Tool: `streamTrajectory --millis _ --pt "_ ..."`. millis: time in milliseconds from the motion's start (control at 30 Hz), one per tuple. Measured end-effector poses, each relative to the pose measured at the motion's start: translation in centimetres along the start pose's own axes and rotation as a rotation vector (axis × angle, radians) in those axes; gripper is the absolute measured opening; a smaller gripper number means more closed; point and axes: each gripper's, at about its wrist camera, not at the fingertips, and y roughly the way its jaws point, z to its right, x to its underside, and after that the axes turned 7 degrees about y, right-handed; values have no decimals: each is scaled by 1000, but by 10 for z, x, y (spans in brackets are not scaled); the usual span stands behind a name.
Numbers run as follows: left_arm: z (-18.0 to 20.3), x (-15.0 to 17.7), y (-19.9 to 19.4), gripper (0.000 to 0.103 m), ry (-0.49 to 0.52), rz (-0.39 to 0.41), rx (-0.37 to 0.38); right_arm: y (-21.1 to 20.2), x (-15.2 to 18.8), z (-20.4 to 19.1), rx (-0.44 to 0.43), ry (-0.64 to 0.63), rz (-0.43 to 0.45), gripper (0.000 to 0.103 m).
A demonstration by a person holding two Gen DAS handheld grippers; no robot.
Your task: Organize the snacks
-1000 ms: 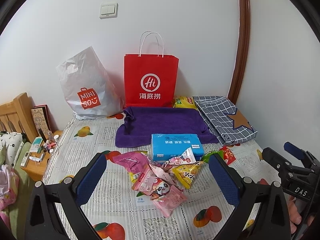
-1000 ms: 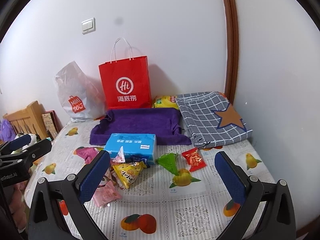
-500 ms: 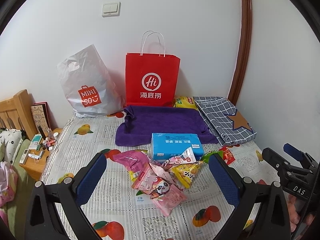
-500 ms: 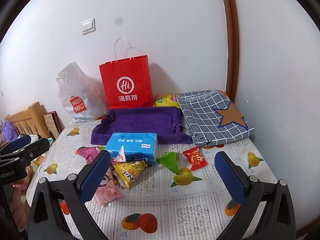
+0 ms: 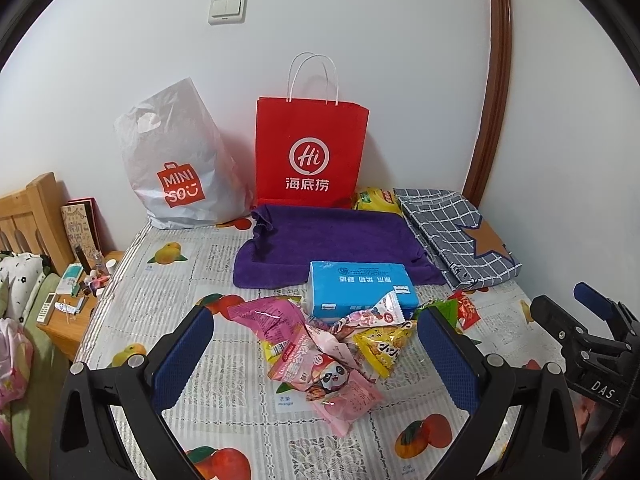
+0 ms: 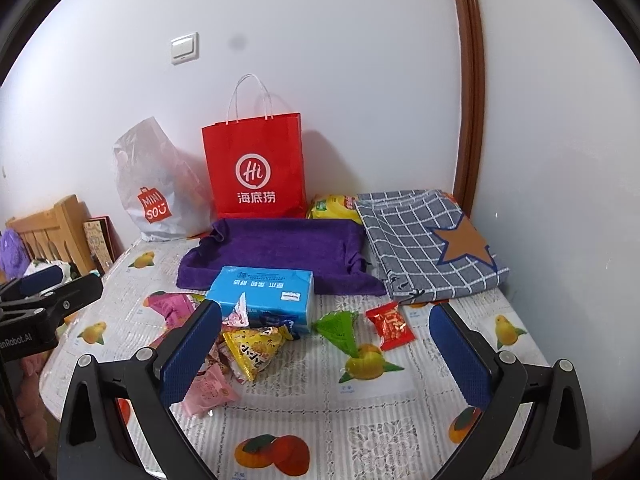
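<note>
Left gripper (image 5: 316,354): jaws spread wide, nothing between the blue pads (image 5: 184,356), hovering above the table (image 5: 168,280), no contact. Right gripper (image 6: 326,352): same, wide apart, empty, hovering; it also shows at the right edge of the left wrist view, and the left one shows at the left edge of the right wrist view. Framed between the left fingers is the snack pile: pink panda packet (image 5: 332,380) nearest, a second pink packet (image 5: 268,316) behind it to the left, yellow triangular packet (image 5: 380,346) to the right, a small pink-white torn wrapper (image 5: 376,312) leaning on the blue tissue pack (image 5: 360,288). Packets overlap and touch each other. In the right wrist view, the green triangular packet (image 6: 338,328) and red candy packet (image 6: 392,326) lie apart from the pile, just beside each other, between the right fingers. Behind the tissue pack: purple towel (image 5: 332,244) flat on the table, grey checked cloth with a brown star (image 5: 460,236) to its right, a yellow bag (image 5: 376,200) tucked behind between them. Against the wall: red paper bag (image 5: 310,152) upright, white MINISO plastic bag (image 5: 176,160) to its left. Table cover is a fruit-print sheet. Wooden headboard (image 5: 36,216) and a cluttered side shelf (image 5: 76,292) off to the left.
</note>
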Motion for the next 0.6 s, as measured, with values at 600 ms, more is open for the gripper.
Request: streamTrajectory --millis 600 --pt "-21 -2 45 102 -44 -49 -38 44 -4 6 -50 16 -85 100"
